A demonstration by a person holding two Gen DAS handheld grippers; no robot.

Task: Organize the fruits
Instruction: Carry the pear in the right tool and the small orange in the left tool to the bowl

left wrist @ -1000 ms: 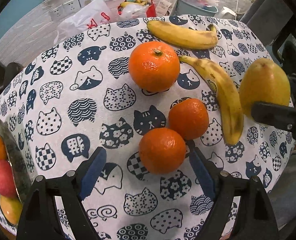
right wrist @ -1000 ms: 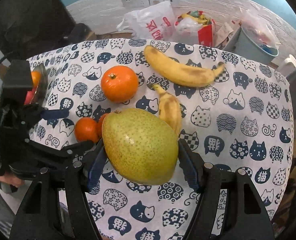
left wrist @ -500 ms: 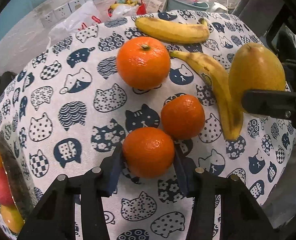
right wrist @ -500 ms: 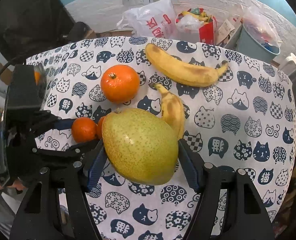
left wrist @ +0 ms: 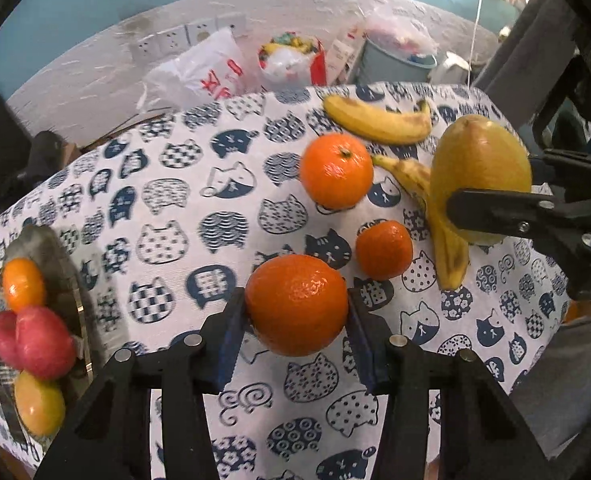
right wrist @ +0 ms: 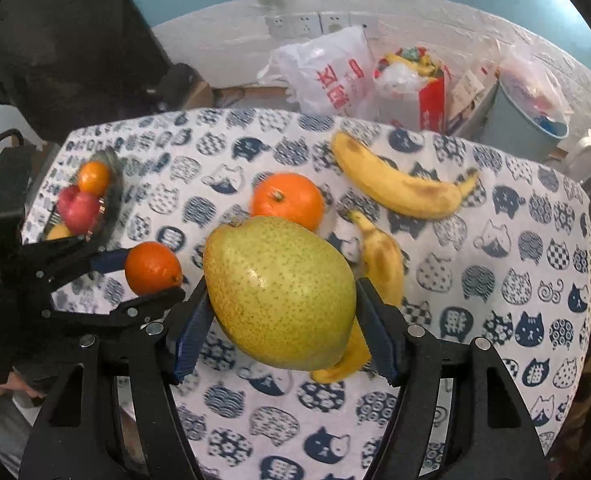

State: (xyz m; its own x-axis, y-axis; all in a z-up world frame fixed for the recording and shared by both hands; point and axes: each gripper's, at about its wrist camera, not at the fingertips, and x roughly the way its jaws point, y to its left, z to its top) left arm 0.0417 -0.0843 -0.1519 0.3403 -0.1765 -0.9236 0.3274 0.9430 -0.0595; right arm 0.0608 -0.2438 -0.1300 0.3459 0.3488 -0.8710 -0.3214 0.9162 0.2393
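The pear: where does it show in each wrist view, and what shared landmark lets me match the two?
Left wrist view: the pear sits at the right edge, clamped in the right hand-held gripper.
Right wrist view: the pear fills the lower centre, between the blue pads.
Shared landmark: the big orange on the cloth, beside the bananas.

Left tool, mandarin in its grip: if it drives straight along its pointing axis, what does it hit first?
Probably the cat-print tablecloth just beyond the held mandarin; the left tool points steeply down at bare cloth. The small loose mandarin sits right of that line. Depth is uncertain.
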